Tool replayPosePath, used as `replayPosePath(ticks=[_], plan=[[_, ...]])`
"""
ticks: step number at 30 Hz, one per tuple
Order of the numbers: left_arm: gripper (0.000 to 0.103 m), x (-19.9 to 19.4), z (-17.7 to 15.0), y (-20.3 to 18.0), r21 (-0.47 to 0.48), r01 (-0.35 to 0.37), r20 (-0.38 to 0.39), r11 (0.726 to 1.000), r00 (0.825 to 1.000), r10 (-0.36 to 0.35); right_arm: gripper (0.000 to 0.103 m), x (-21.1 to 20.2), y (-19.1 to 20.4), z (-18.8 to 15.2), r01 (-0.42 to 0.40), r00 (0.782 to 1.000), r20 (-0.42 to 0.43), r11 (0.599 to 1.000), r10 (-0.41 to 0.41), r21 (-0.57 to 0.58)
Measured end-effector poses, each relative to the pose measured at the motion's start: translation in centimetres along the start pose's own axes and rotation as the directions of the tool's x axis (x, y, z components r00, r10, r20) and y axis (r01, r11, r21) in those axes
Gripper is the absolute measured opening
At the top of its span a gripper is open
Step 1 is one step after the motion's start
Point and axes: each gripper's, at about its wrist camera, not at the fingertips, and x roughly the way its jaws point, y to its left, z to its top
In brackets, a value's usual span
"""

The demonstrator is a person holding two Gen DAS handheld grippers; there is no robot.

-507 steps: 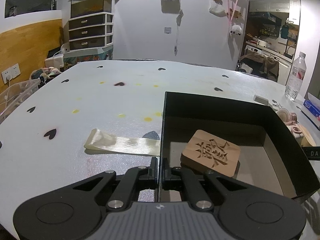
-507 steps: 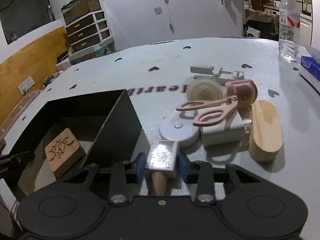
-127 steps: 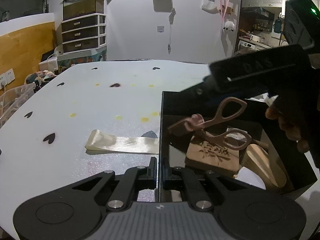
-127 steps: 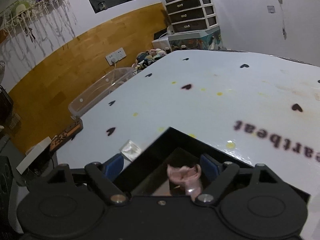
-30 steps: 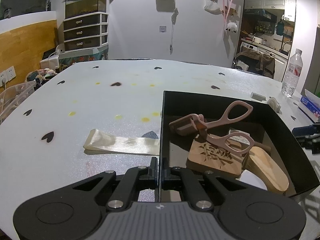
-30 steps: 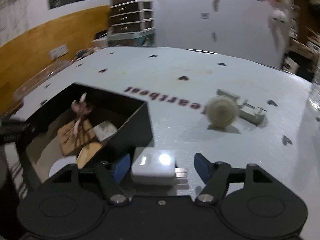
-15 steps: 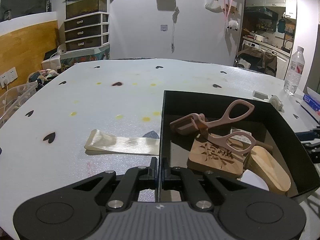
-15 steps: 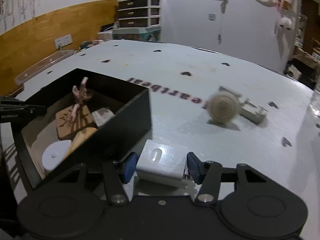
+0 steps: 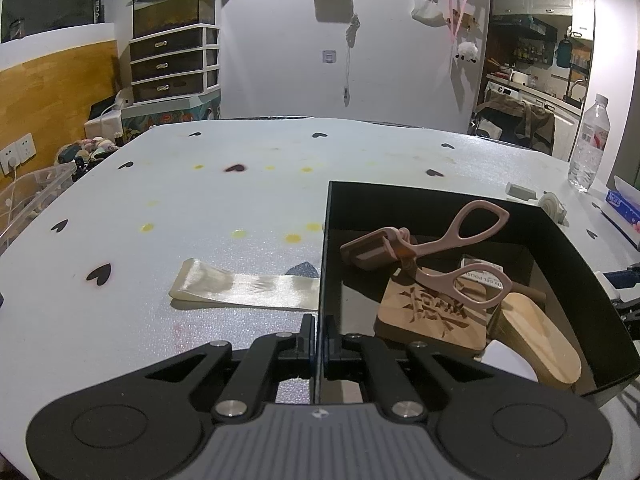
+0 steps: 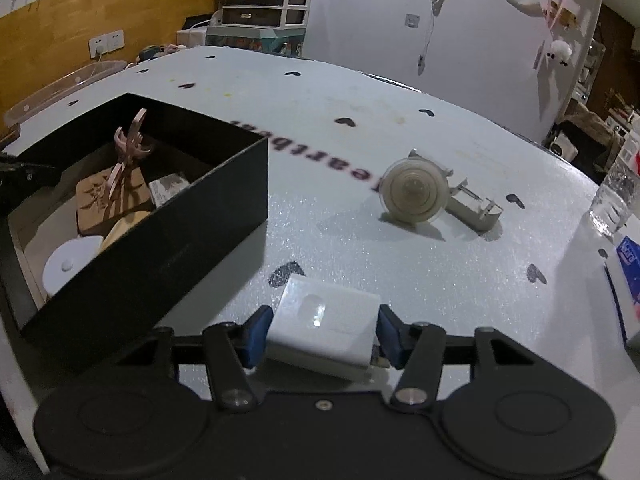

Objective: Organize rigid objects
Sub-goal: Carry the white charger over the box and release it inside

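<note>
Jaws clamp charger [image 10: 324,322]; black box [image 10: 208,216] holds curler [image 9: 436,254], carved block [image 9: 434,314].

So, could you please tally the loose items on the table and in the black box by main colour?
Wooden: 2, carved square block, oval block
Pink: 1, eyelash curler
White: 3, round disc, plug adapter, small labelled packet
Cream or grey: 2, round tape dispenser, satin ribbon
Total: 8
</note>
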Motion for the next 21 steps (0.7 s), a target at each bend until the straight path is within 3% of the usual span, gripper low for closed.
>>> replayPosePath(ticks=[5,7,11,15,21], plan=[[0.004,0.0,0.0,0.1,-0.008,0.004,0.004,1.0,1.0,-0.004,0.056,-2.5,-0.3,1.4,-0.018,0.996,0.084,0.995,0.01,0.096],[0.003,0.0,-0.1,0.3,-0.011,0.007,0.004,1.0,1.0,-0.007,0.056,-4.6,0.0,2.7,-0.079,0.987,0.152,0.988,0.058,0.135],[0.003,0.0,-0.1,0.5,-0.018,0.013,0.002,1.0,1.0,-0.013,0.057,-7.2,1.5,5.3,-0.268,0.945,0.239,0.946,0.222,0.181],[0.003,-0.2,-0.1,0.6,-0.021,0.023,0.005,1.0,1.0,-0.022,0.057,-5.9,4.2,7.5,-0.402,0.913,0.179,0.879,0.366,0.256],[0.004,-0.8,-0.2,0.9,-0.025,0.041,0.015,0.999,0.999,-0.041,0.057,-1.5,8.0,8.6,-0.411,0.9,0.027,0.824,0.436,0.39]])
